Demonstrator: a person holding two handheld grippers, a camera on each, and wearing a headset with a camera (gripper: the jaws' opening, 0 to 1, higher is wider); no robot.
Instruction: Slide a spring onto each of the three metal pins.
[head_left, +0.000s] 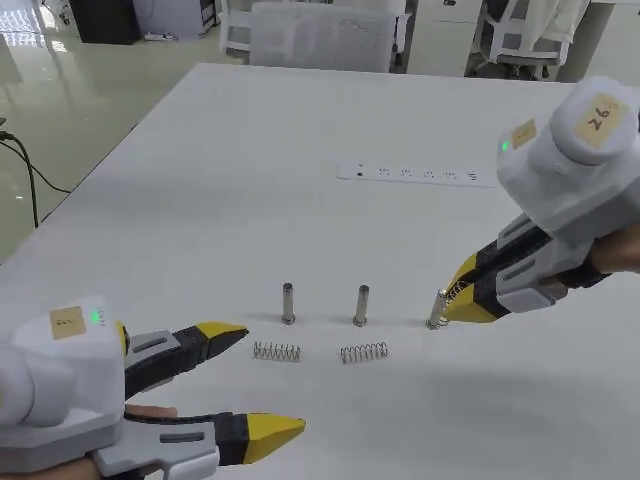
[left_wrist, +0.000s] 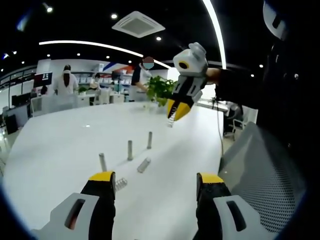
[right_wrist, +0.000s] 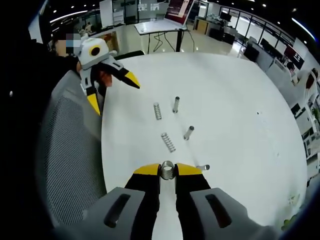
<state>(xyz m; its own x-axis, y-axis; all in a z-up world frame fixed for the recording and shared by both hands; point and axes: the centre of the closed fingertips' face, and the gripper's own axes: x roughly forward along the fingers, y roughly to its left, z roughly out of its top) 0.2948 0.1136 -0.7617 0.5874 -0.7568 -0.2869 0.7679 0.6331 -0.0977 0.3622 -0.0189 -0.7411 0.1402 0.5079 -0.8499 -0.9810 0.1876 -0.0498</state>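
Spring (right_wrist: 168, 170) clamped in right gripper (right_wrist: 167, 175), right gripper view; third pin (right_wrist: 202, 167) at its 3 o'clock. Head view: coil just beside that pin's top; left gripper (head_left: 274, 378) gapes empty at 7 o'clock. Best centre the bore over the pin, axis upright, then lower.

Yellow sticker (head_left: 600, 118) on the top face of the right gripper (head_left: 452, 303): handwritten digits recorded as "26", set at a tilt. Second yellow sticker (head_left: 523, 133), near the front edge of the same face: marks too small to be read. Third yellow sticker (head_left: 67, 321), on the top face of the left gripper (head_left: 272, 379): one dark character, not resolved. Dark wall screen (left_wrist: 42, 78), left gripper view: pale digits noted, too blurred to be read.
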